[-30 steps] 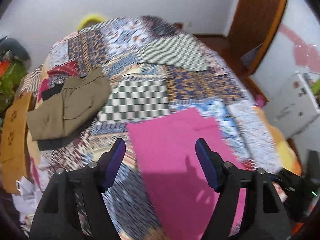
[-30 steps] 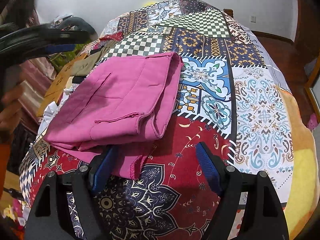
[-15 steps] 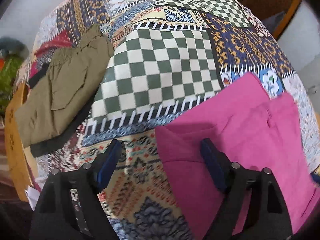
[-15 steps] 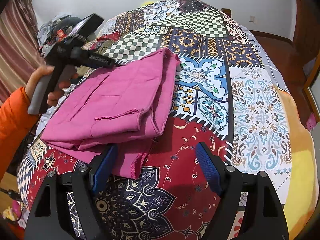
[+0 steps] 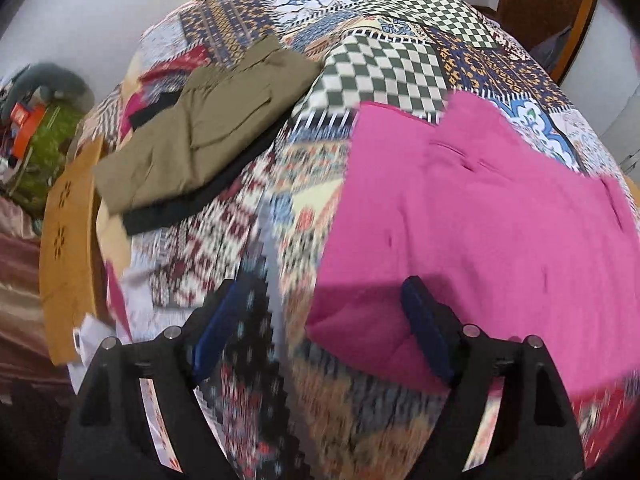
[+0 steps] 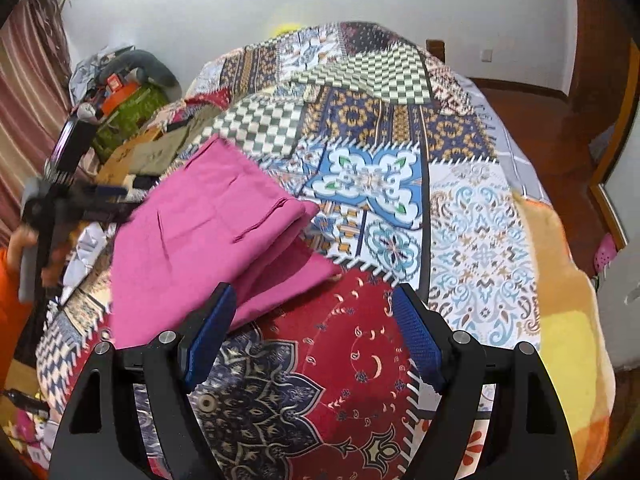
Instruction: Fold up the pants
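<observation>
Folded pink pants (image 5: 480,216) lie on the patchwork bedspread (image 5: 384,68); they also show in the right wrist view (image 6: 208,236). My left gripper (image 5: 320,320) is open and empty, hovering over the near left corner of the pants, its right finger above the pink cloth. My right gripper (image 6: 312,332) is open and empty, just in front of the pants' lower edge, over the red patch. The left gripper shows at the pants' left edge in the right wrist view (image 6: 108,196).
Folded olive pants (image 5: 200,132) lie on a dark garment at the bed's left side, next to a tan cloth (image 5: 68,248). Clutter and a green bag (image 6: 128,108) sit beside the bed at left. Wooden floor and door (image 6: 600,92) are at right.
The left gripper has swung down and to the left corner of the pink pants. The right gripper has risen and pulled back a little. The pants have shifted slightly.
</observation>
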The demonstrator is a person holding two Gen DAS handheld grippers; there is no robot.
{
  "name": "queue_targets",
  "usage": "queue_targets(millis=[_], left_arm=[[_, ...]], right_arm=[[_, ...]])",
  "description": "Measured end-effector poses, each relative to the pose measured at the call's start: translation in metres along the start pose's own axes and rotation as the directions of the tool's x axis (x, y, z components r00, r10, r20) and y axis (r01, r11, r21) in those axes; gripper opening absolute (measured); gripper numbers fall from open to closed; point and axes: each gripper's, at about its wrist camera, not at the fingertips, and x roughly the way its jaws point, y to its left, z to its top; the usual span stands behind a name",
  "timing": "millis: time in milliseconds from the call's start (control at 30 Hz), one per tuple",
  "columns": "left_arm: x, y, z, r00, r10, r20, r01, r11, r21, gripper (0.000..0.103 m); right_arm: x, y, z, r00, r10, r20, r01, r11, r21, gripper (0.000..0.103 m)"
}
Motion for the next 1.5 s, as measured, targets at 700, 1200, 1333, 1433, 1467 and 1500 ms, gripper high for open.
queue_targets(millis=[700,1200,1333,1433,1467,1500], left_arm=[[-0.025,0.039,-0.087,0.996,-0.031,0.085,0.047,0.980,-0.195,0.085],[-0.057,0.024,-0.008,0.971,-0.075,0.228,0.107,0.986,-0.129,0.081],[-0.037,0.001,0.017,0.975,-0.102,0.199,0.119,0.990,-0.072,0.065],[-0.015,-0.005,0.025,0.981,-0.121,0.153,0.132,0.989,-0.070,0.048],[-0.008,-0.006,0.026,0.982,-0.124,0.142,0.135,0.988,-0.074,0.047],[-0.004,-0.007,0.025,0.983,-0.123,0.137,0.134,0.988,-0.075,0.047]], right_arm=[[0.051,0.033,0.009,0.985,0.141,-0.101,-0.146,0.989,-0.038,0.042],[0.049,0.034,0.059,0.996,0.087,-0.033,-0.090,0.992,-0.094,0.042],[0.071,0.038,0.070,0.991,0.106,-0.076,-0.115,0.985,-0.130,0.042],[0.087,0.042,0.074,0.992,0.078,-0.096,-0.093,0.981,-0.169,0.042],[0.091,0.043,0.074,0.992,0.068,-0.102,-0.085,0.980,-0.181,0.042],[0.094,0.042,0.074,0.992,0.058,-0.109,-0.078,0.978,-0.194,0.040]])
